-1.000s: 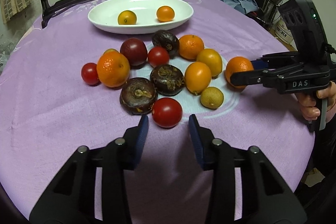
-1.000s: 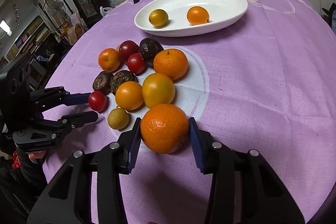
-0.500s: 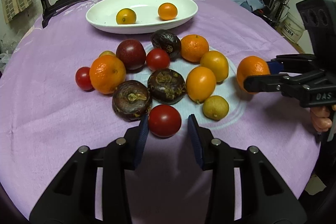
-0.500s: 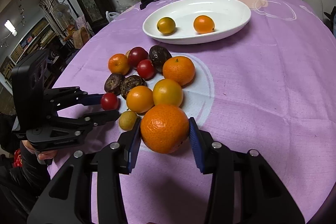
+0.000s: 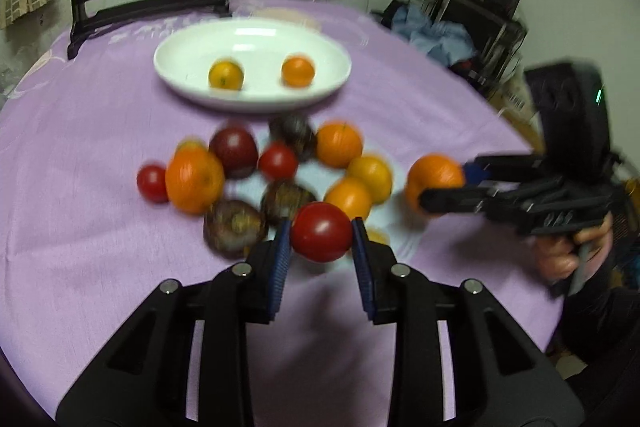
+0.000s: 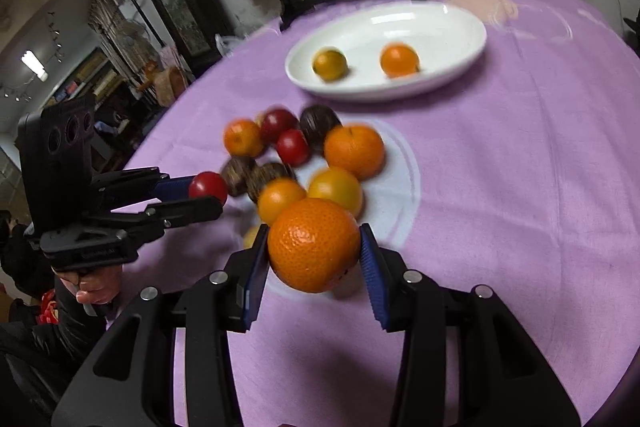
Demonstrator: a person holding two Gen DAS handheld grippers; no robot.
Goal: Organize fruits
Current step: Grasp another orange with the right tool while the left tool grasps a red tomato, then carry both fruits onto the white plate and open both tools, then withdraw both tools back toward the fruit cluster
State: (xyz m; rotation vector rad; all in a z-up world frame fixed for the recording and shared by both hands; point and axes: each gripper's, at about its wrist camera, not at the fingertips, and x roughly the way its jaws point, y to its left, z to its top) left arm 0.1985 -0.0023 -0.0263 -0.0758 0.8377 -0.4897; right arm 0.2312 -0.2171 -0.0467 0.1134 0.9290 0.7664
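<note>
My left gripper [image 5: 321,241] is shut on a red tomato [image 5: 321,231] and holds it above the purple cloth; it also shows in the right wrist view [image 6: 206,193]. My right gripper [image 6: 314,251] is shut on a large orange [image 6: 314,244], lifted off the table, also seen in the left wrist view [image 5: 434,178]. A pile of oranges, tomatoes and dark fruits [image 5: 276,167] lies mid-table. A white oval dish [image 5: 252,39] behind it holds a yellow-orange fruit [image 5: 226,75] and a small orange [image 5: 297,71].
A black chair [image 5: 150,3] stands behind the table's far edge. The purple tablecloth [image 6: 520,187] stretches to the right of the pile. Dark furniture and clutter [image 5: 480,23] stand beyond the table on the right.
My left gripper closed on the red tomato and lifted it off the cloth. My right gripper rose with the orange in it.
</note>
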